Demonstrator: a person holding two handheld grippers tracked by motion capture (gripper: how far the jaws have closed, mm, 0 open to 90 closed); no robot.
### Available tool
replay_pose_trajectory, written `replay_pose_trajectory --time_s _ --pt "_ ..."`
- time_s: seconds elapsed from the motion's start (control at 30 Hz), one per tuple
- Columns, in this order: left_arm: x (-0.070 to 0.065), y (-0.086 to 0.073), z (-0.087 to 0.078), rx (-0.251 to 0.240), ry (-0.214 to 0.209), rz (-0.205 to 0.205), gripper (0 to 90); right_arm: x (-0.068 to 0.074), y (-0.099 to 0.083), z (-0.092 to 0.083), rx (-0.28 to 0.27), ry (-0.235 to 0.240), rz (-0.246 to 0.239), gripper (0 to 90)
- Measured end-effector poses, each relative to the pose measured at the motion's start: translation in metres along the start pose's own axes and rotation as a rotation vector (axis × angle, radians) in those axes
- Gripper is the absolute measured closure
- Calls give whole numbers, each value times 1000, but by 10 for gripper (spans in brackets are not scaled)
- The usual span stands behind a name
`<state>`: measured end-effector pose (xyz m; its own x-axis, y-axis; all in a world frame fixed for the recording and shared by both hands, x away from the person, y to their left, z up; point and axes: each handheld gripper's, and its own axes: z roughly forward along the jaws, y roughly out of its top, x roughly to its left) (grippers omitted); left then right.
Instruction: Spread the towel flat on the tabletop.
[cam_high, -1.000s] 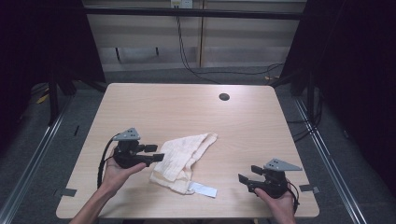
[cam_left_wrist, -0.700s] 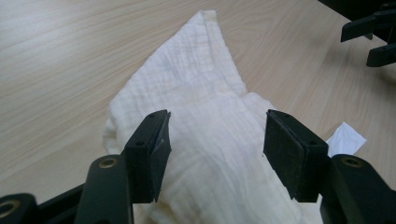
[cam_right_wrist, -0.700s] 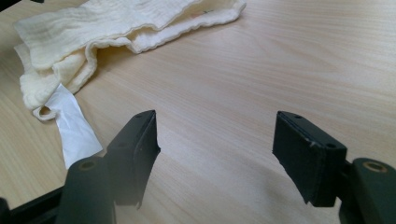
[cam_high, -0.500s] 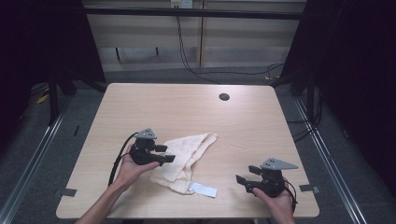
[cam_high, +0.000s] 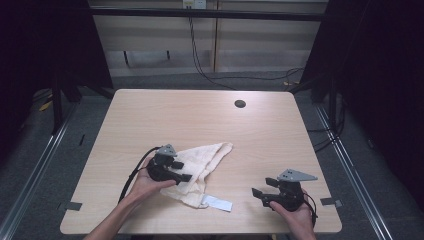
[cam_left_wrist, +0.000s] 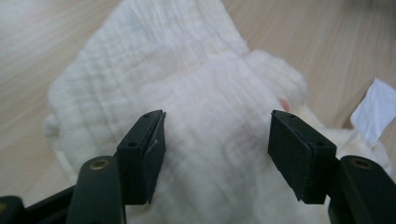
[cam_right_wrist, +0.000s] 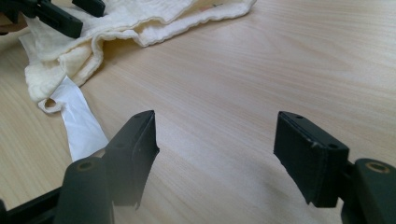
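Note:
A crumpled cream cloth (cam_high: 202, 162) lies on the near middle of the wooden table (cam_high: 200, 120), with a white label (cam_high: 218, 202) sticking out at its near end. My left gripper (cam_high: 184, 176) hovers low over the cloth's left part. Its jaws have just been opening and stand wide. In the left gripper view the cloth (cam_left_wrist: 196, 88) lies under and between the pads (cam_left_wrist: 152, 154), which do not press it. My right gripper (cam_high: 257, 192) rests open near the front right edge, with bare wood between its jaws (cam_right_wrist: 215, 140). The cloth (cam_right_wrist: 126, 23) and label (cam_right_wrist: 81, 123) lie to its left.
A round black cable hole (cam_high: 240, 104) sits at the far middle of the table. Grey tape marks (cam_high: 72, 205) are at the near corners. Cables hang behind the far edge. Metal rails run along the floor on both sides.
My left gripper has moved right and down, from beside the cloth's left edge to over the cloth. The right gripper has kept still.

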<state>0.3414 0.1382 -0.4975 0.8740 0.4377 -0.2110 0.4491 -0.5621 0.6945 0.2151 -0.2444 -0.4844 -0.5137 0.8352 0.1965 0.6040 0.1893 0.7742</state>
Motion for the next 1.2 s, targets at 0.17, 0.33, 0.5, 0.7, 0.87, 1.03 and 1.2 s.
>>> replay_pose_trajectory --time_s 0.17,0.33,0.5,0.7,0.87,1.03,1.2 --pt "-5 -4 0 -11 104 61 585 2 0 1 9 5 -11 295" --pt "-6 -6 0 -24 92 50 798 2 0 1 22 7 -12 293" --pt "-4 -7 -1 -22 62 16 847 4 0 4 36 7 -26 294" --pt "-4 -8 -1 -24 37 20 853 3 0 4 38 5 -29 294" --pt "-6 -7 -2 -7 39 32 859 3 0 5 38 1 -26 294" --pt "-8 -8 -2 -8 11 27 861 3 0 4 38 2 -28 294" --pt "-19 -7 3 -6 -36 58 861 2 1 4 39 -2 -23 293"
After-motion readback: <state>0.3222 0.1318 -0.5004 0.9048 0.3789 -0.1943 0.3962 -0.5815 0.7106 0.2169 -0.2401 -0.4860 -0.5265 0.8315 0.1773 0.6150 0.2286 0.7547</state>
